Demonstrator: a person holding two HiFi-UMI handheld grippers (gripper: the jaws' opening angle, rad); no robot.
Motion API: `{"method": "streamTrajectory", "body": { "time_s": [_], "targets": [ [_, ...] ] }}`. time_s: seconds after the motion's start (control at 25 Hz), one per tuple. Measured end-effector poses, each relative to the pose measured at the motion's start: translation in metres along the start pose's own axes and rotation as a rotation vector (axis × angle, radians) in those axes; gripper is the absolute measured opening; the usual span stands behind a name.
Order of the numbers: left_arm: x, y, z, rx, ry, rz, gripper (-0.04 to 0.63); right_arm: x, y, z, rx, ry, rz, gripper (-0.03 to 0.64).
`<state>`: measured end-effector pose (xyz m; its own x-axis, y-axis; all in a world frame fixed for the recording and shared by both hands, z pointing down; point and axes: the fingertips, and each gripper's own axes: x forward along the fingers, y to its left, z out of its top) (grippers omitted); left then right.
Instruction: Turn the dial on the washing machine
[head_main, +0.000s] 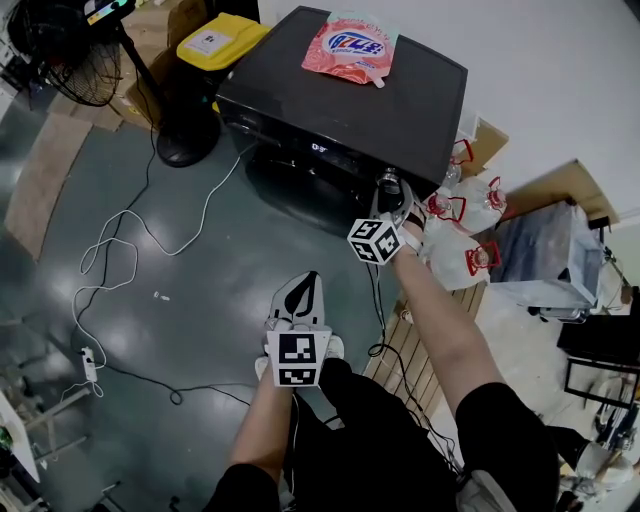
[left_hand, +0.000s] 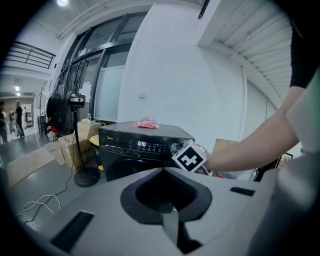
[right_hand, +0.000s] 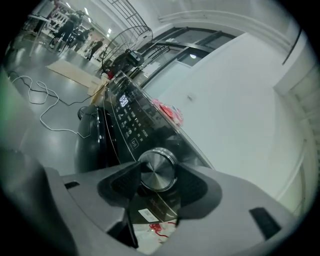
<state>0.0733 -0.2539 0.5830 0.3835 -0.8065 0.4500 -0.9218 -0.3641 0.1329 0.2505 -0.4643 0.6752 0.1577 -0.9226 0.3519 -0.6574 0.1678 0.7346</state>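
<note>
hanging low and well back from the machine, the left gripper (head_main: 303, 290) is seen with its jaws pressed together on nothing. farther out, the right gripper (right_hand: 158, 176) is closed about the dial (right_hand: 157, 169), which is set at the right end of the control panel (right_hand: 127, 120) on the washing machine (head_main: 340, 95); the pads appear to be seated only on the knob's smooth metal rim. slipping is judged the main risk: if the wrist is rolled off the knob's axis or the squeeze is eased, the polished edge could be lost and the buttons beside it brushed. the detergent pouch (head_main: 350, 48) on the lid is well clear.
</note>
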Motion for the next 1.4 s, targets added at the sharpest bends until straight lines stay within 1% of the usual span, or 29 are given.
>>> {"method": "streamTrajectory", "body": {
  "time_s": [0.24, 0.32, 0.4, 0.56, 0.64, 1.04, 1.32, 1.4],
  "targets": [
    [-0.001, 0.0, -0.001, 0.002, 0.006, 0.005, 0.011, 0.0, -0.002, 0.0, 0.1, 0.008, 0.003, 0.233],
    [-0.001, 0.0, -0.001, 0.003, 0.007, 0.007, 0.011, 0.0, -0.003, 0.0, 0.149, 0.014, 0.005, 0.235],
    [-0.001, 0.0, -0.003, 0.005, 0.012, 0.008, 0.011, 0.0, -0.004, 0.0, 0.224, 0.025, 0.014, 0.235],
    [-0.002, 0.002, -0.003, 0.004, 0.014, 0.012, 0.011, -0.002, -0.008, 0.0, 0.437, 0.06, 0.054, 0.236],
    [-0.003, 0.003, -0.003, 0.001, 0.013, 0.015, 0.011, -0.003, -0.009, 0.001, 0.488, 0.062, 0.065, 0.236],
    [0.0, -0.007, 0.0, 0.012, 0.015, 0.005, 0.011, -0.001, -0.009, 0.001, 0.454, 0.053, 0.072, 0.235],
    [-0.002, -0.004, 0.003, 0.008, 0.013, 0.016, 0.011, -0.003, -0.009, 0.0, 0.491, 0.062, 0.064, 0.236],
    [0.0, -0.002, 0.004, 0.006, 0.011, 0.02, 0.011, -0.002, -0.01, 0.0, 0.515, 0.064, 0.067, 0.236]
  ]
}}
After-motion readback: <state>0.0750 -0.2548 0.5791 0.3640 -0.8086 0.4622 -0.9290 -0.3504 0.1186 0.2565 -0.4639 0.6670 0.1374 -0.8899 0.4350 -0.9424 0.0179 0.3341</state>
